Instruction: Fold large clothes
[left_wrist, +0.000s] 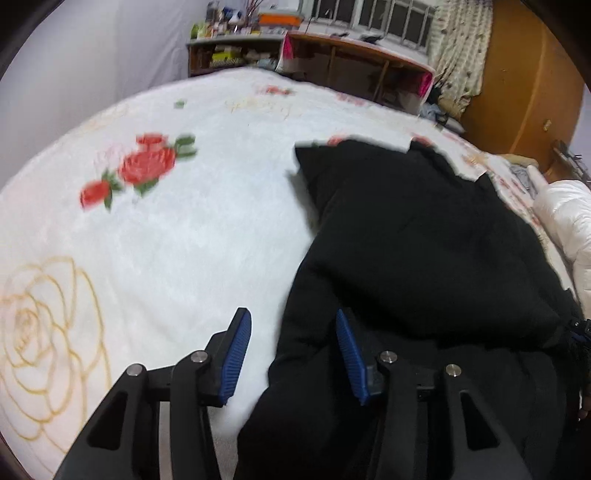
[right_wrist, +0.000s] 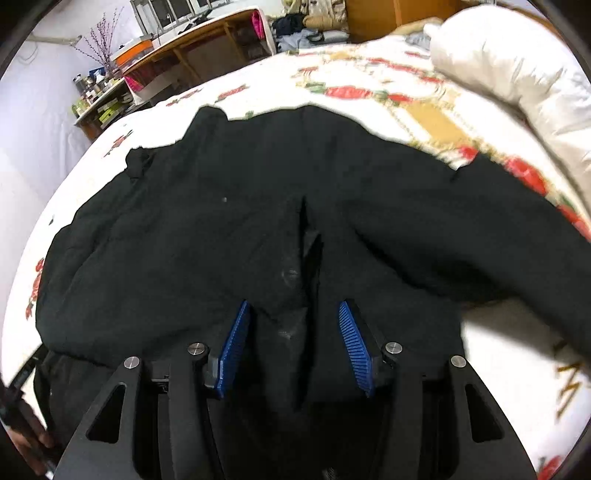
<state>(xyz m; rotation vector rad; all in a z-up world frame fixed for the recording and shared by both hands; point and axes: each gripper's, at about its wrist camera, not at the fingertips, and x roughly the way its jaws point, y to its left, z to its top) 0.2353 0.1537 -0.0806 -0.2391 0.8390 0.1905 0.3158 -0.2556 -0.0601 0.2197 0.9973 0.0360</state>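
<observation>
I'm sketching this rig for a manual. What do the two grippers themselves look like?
Both look alike. The left gripper and the right gripper each have matte black linkage arms with triangular cut-outs, joined by round silver pivot pins. Each finger ends in a blue ribbed pad on a black backing. No cables or printed markings show.

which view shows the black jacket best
The right wrist view: the black jacket lies spread across the floral blanket, with its front opening and a sleeve visible. The left wrist view catches only one side of it, cut off at the frame's right edge.
</observation>
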